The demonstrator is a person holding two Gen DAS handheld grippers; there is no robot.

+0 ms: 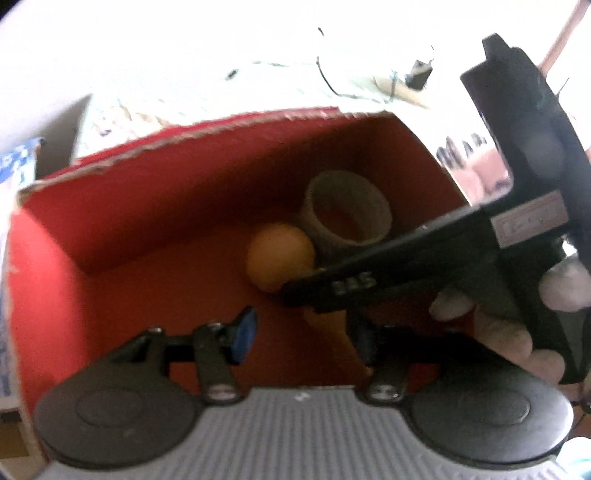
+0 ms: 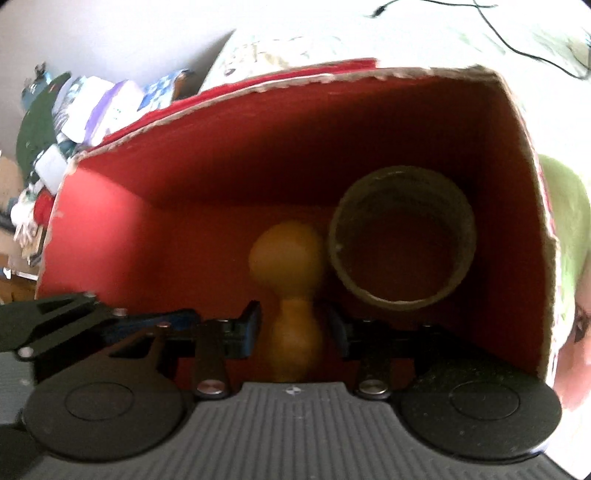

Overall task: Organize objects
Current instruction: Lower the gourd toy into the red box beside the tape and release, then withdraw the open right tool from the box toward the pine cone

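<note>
Red box [image 2: 258, 155] on pale cloth. Right gripper [image 2: 291, 332] inside, jaws close beside gourd [image 2: 291, 258] neck, contact unclear. Gourd beside ring [image 2: 402, 299]; looks light, stiff, smooth: take at narrow waist. Left gripper [image 1: 303, 336] open, empty.

Pale wall [image 2: 122, 33]; glaring light; cluttered pile [image 2: 55, 129] beside it.

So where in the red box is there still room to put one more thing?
The red box has a bare floor on its left half, between the left wall and the yellow wooden peg. The right side is crowded: the cardboard ring sits in the far right corner, right beside the peg, and the right gripper has its fingers around the peg.
</note>
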